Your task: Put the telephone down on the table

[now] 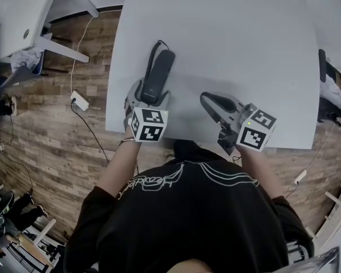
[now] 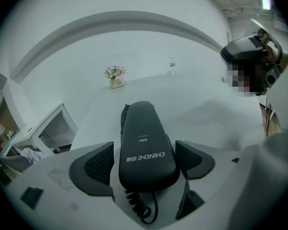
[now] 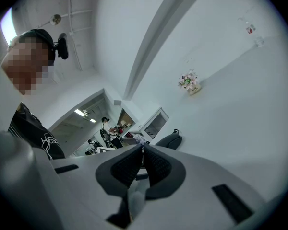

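Note:
The black telephone handset (image 1: pixel 158 75) lies lengthwise near the front left of the white table (image 1: pixel 233 38), with its coiled cord (image 1: pixel 153 53) running off its far end. Its near end sits between the pads of my left gripper (image 1: pixel 149 95). In the left gripper view the handset (image 2: pixel 143 138) fills the gap of that gripper (image 2: pixel 141 159), and the jaws stand wide with a thin gap on the left side, so they are open. My right gripper (image 1: pixel 209 100) hovers to the right over the table. Its pads (image 3: pixel 129 164) meet, shut on nothing.
A small pot of flowers (image 2: pixel 116 75) and a small clear item (image 2: pixel 171 66) stand at the table's far end. The table's front edge (image 1: pixel 216 141) runs just under both grippers. A white cable and adapter (image 1: pixel 79 100) lie on the wooden floor at the left, beside another white desk (image 1: pixel 28 21).

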`<move>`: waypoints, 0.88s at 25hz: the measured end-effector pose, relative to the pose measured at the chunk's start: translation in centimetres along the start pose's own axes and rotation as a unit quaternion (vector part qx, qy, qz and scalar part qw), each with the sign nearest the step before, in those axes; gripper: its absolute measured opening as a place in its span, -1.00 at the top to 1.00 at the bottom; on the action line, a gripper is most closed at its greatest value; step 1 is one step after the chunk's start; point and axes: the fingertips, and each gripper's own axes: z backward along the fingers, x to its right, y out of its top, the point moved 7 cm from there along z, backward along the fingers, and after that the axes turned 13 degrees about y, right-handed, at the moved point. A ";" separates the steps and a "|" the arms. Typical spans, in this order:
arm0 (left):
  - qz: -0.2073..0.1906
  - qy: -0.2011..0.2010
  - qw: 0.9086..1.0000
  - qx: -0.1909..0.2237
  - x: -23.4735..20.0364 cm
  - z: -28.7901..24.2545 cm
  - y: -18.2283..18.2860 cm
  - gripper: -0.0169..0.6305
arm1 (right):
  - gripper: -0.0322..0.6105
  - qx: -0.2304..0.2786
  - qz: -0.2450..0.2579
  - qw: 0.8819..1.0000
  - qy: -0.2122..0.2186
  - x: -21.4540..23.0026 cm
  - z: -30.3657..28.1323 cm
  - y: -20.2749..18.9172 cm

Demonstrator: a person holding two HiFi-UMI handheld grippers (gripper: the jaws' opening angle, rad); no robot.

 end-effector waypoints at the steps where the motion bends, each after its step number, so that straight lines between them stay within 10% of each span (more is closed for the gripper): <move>1: 0.006 -0.006 1.000 0.001 -0.1 0.4 0.0 -0.21 | 0.78 0.000 0.001 1.000 -0.001 -0.2 0.1 -0.1; 11: 0.099 -0.083 0.991 0.032 -2.5 8.3 0.9 -0.21 | 0.78 0.010 0.036 0.999 -0.002 -4.3 0.9 -0.6; 22: 0.196 -0.194 0.954 0.117 -2.6 22.1 1.3 -0.18 | 0.78 0.024 0.092 0.995 0.015 -13.6 1.5 -3.0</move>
